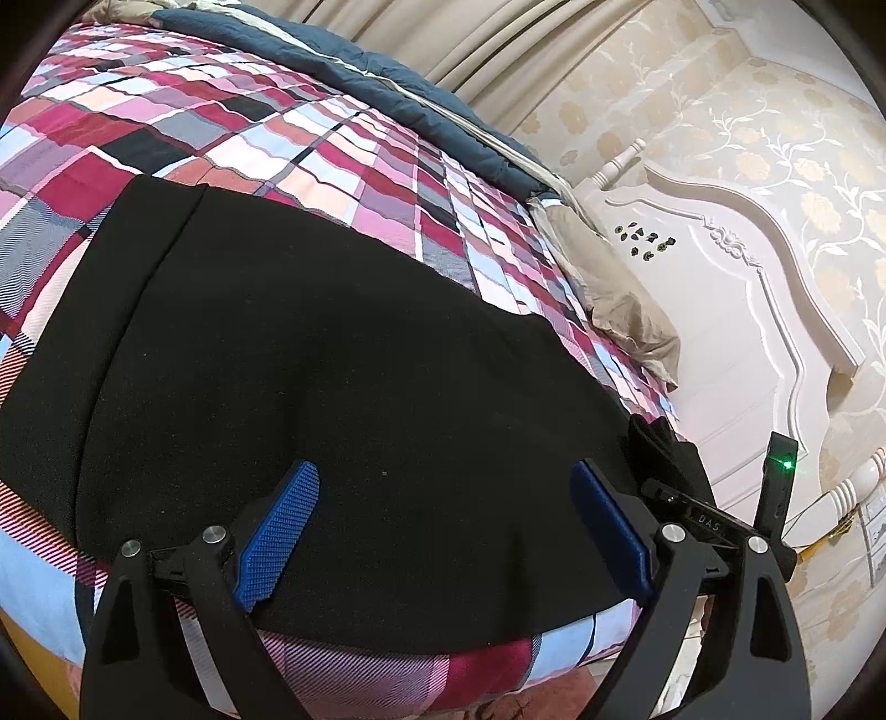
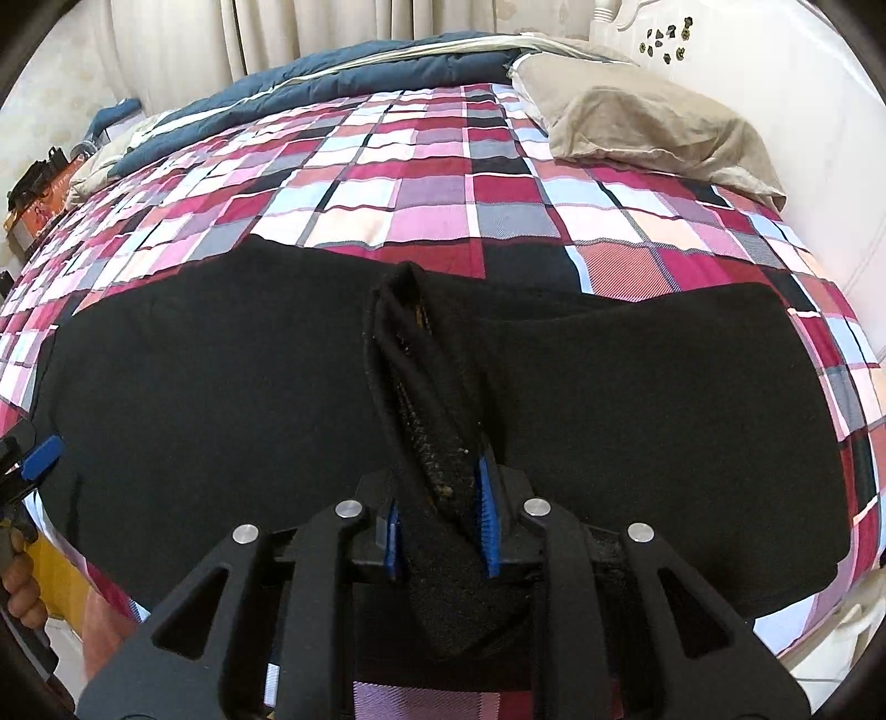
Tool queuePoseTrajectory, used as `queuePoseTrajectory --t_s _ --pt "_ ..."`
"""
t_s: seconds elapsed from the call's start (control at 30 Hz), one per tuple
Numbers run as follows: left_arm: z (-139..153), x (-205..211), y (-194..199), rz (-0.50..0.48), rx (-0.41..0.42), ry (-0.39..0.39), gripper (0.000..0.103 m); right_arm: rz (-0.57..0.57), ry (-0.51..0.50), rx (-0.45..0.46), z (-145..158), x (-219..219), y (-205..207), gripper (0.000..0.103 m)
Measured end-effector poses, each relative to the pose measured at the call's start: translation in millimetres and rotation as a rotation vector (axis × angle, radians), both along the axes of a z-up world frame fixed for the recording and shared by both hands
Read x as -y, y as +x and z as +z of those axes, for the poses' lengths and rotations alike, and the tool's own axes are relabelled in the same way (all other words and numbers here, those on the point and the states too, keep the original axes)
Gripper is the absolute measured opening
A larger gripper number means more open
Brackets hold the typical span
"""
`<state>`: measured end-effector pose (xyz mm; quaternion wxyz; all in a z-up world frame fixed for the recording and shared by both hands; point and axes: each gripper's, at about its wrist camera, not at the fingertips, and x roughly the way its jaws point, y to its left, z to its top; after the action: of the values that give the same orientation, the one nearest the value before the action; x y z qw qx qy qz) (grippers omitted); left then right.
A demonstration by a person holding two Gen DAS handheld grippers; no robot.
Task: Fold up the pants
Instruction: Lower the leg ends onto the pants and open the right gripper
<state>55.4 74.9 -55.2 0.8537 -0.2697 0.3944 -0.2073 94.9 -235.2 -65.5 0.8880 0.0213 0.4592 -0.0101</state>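
Pretty clearly a home bedroom: a bed (image 2: 421, 183) with a plaid sheet fills the middle of the frame, a beige pillow (image 2: 653, 127) sits upper right, a carved white headboard (image 1: 736, 310) at right, curtains (image 2: 166, 44) up top, and floral wallpaper (image 1: 775, 127).

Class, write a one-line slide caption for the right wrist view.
Right tool pinches a bunched edge of black pants on a checked bedspread.

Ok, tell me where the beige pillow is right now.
The beige pillow lies at the bed's far right corner in the right wrist view, against the white headboard, beyond the black pants.
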Motion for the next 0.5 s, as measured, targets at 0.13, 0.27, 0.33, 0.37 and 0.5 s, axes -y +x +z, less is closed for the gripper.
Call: queuePoseTrajectory --t_s 0.13,0.27,0.33,0.37,0.5 --pt "0 0 0 0.000 0.001 0.002 0.091 -0.004 0.011 0.003 0 -1 0 0.029" --pt "0 0 0 0.000 0.000 -0.001 0.091 0.000 0.013 0.009 0 -8 -2 0.037" --pt "0 0 0 0.002 -0.001 0.000 0.091 0.000 0.019 0.015 1 -12 -4 0.038" --pt "0 0 0 0.002 -0.001 0.000 0.091 0.001 0.022 0.017 2 -13 -5 0.039" --pt "0 0 -1 0.002 0.000 0.003 0.091 0.014 0.050 0.024 6 -19 -10 0.040"
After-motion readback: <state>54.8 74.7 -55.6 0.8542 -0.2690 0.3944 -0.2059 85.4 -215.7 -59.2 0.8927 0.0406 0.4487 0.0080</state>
